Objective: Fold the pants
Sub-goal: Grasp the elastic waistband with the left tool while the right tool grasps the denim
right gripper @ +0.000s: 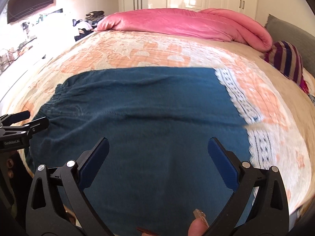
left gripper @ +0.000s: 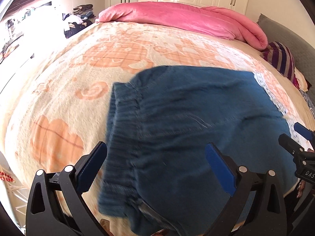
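Teal pants (left gripper: 193, 122) lie spread on the peach-patterned blanket, their elastic waistband (left gripper: 122, 129) at the left. My left gripper (left gripper: 156, 149) hovers open over the waistband end, nothing between its blue pads. In the right wrist view the same pants (right gripper: 149, 114) fill the middle, and white lace trim (right gripper: 238, 98) runs down their right edge. My right gripper (right gripper: 158, 144) is open above the middle of the cloth, gripping nothing. The left gripper's fingertips (right gripper: 35, 124) show at the left edge by the waistband. The right gripper's tip (left gripper: 303, 131) shows at the right edge of the left view.
A rolled pink duvet (right gripper: 187, 23) lies along the far side of the bed. A striped pillow (right gripper: 285, 59) sits at the right by the grey headboard (right gripper: 291, 33). Clothes are piled (left gripper: 80, 17) beyond the bed's far left corner. A fingertip (right gripper: 196, 226) shows at the bottom.
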Tool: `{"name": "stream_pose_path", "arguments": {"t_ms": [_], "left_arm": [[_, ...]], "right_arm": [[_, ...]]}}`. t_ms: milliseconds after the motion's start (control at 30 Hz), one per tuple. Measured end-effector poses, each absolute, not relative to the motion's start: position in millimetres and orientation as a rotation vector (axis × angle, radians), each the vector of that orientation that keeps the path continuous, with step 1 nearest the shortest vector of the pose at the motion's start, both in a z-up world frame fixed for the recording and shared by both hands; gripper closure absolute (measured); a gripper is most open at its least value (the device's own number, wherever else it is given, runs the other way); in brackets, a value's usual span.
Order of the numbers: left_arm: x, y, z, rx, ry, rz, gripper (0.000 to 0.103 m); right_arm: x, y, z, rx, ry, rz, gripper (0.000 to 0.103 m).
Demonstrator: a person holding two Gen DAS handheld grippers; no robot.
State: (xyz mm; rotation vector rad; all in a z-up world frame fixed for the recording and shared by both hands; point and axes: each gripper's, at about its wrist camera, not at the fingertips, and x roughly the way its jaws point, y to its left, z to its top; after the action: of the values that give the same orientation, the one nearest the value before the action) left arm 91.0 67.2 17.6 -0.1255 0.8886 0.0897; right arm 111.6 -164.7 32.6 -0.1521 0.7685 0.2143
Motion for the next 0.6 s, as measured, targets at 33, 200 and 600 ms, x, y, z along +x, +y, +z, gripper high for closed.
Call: {"name": "stream_pose_path", "arguments": {"t_ms": [33,200,600], "left_arm": [[96.1,72.6,18.6,-0.13,0.886,0.098,0.004],[119.5,96.2,20.4,-0.14,0.884,0.149,0.004],[174.4,147.9,7.5,-0.165,0.94,0.192,0.004]], "right_arm": [[119.5,-161.0,34.2,-0.156,0.771,0.228,0.008],[151.2,-144.1,38.7,-0.194,0.772,0.261,0.008],[219.7,-96.4,32.4,-0.347,0.808,0.382,0.008]]}}
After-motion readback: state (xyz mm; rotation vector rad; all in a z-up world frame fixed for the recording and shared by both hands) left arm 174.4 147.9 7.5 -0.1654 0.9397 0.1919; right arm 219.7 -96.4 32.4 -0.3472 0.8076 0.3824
